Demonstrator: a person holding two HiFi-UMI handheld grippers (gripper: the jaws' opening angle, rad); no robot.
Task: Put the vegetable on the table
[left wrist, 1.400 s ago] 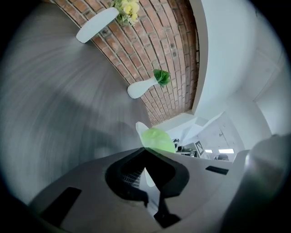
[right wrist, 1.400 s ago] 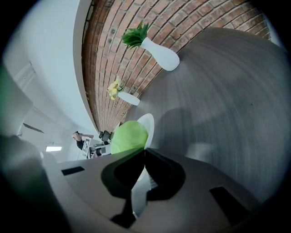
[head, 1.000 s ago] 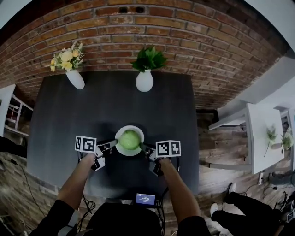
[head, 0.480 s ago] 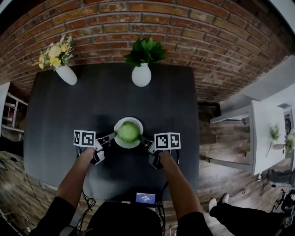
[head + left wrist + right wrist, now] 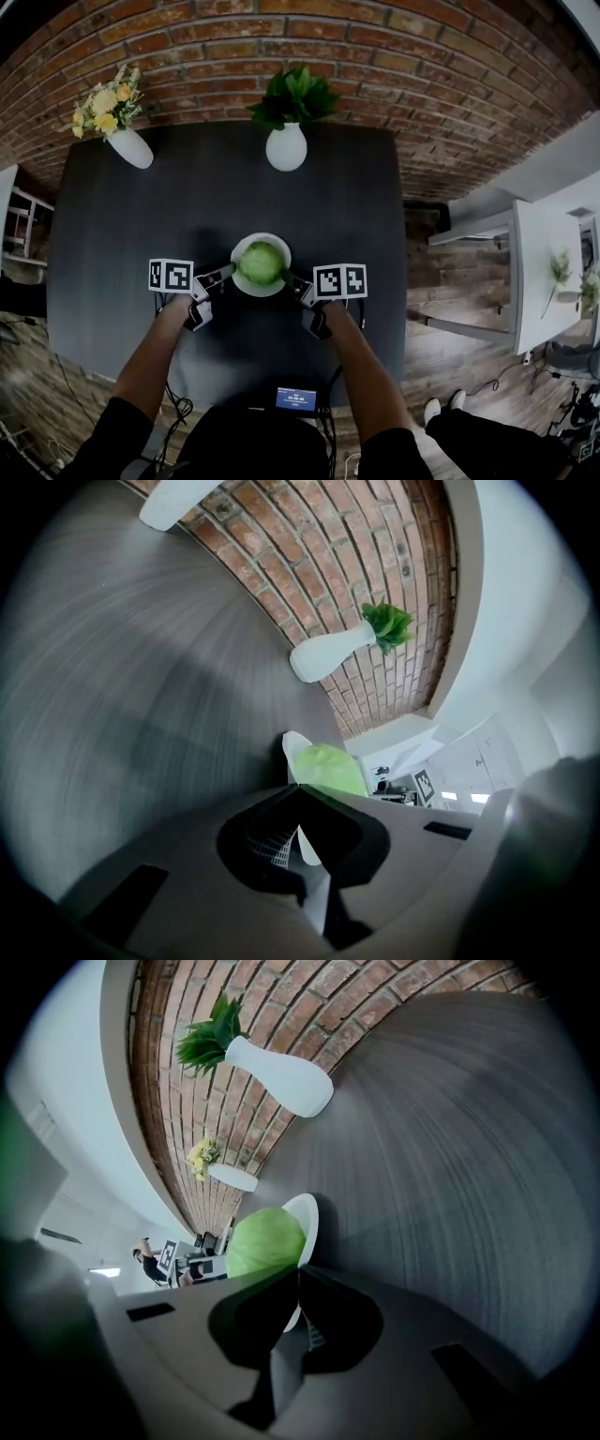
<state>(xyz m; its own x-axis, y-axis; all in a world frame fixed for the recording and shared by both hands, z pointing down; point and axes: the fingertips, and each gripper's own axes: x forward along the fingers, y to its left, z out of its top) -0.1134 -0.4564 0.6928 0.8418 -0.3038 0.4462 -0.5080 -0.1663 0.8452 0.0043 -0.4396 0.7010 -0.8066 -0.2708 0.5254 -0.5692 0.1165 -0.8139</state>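
- Centrally on the near half of the table (image 5: 141, 234), a round green vegetable (image 5: 262, 262) sits in a white plate (image 5: 246, 284).
- Left gripper (image 5: 225, 275) is at the plate's left edge and right gripper (image 5: 292, 281) at its right edge, each held in a hand.
- Left gripper view: the jaws are closed on a sliver of the white rim (image 5: 292, 750), with the vegetable (image 5: 328, 766) just beyond. The head view does not resolve this grip.
- Right gripper view: the jaws likewise pinch the rim (image 5: 309, 1213), with the vegetable (image 5: 262, 1241) bulging above it.
- No view settles whether the plate rests on the table.
- Only the head view shows both arms together.
- Table surface is dark and matt. At its far edge stand a flower vase (image 5: 129, 147) and a leaf vase (image 5: 286, 147), against a brick wall (image 5: 375, 56).
- Wooden floor (image 5: 441, 300) lies to the right.
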